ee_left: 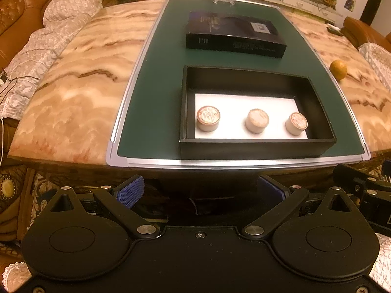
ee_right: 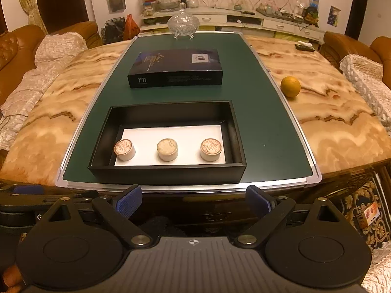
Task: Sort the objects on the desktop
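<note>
At centre frame, three small capped jars (ee_right: 167, 149) sit spaced in a row inside the open black box (ee_right: 168, 173), its lid (ee_right: 176, 67) above (apparently awaiting closure), while left gripper (ee_left: 200, 190) and right gripper (ee_right: 194, 201) hover wide apart, empty.

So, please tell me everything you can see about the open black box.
The open black box is a shallow rectangular tray, matte black, cardboard by its look, with no lid on it. It sits flat at the near end of the green mat. A white sheet covers its floor, and three small round containers stand on that in a row.
</note>
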`<state>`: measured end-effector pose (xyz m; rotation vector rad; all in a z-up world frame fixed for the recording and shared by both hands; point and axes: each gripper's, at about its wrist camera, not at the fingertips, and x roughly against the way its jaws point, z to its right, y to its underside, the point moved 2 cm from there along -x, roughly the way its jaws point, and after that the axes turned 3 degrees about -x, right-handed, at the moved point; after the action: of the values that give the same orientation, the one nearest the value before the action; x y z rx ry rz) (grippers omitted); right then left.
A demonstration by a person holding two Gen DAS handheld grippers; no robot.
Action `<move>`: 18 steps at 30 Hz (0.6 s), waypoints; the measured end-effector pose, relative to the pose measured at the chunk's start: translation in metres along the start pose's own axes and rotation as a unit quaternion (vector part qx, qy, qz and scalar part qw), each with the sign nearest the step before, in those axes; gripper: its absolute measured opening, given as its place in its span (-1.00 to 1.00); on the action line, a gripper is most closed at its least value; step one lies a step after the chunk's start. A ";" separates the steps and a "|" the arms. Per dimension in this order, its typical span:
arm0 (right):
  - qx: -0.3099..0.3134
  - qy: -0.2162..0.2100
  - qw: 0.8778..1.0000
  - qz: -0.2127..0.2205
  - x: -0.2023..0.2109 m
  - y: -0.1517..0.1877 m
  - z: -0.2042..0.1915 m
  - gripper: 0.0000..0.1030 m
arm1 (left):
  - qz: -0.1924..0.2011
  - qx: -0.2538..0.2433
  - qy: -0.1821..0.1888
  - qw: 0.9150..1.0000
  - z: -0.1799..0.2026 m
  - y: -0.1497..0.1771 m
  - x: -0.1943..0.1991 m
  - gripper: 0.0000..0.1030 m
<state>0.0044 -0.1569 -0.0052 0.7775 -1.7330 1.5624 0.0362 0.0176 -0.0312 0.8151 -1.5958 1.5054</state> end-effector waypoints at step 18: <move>-0.001 0.000 1.000 -0.009 -0.012 -0.005 0.004 0.84 | -0.009 -0.010 -0.009 1.000 0.006 -0.008 -0.008 0.95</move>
<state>0.0148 -0.1617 -0.0119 0.7906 -1.7234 1.5485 0.0463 0.0109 -0.0340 0.8319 -1.6090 1.4716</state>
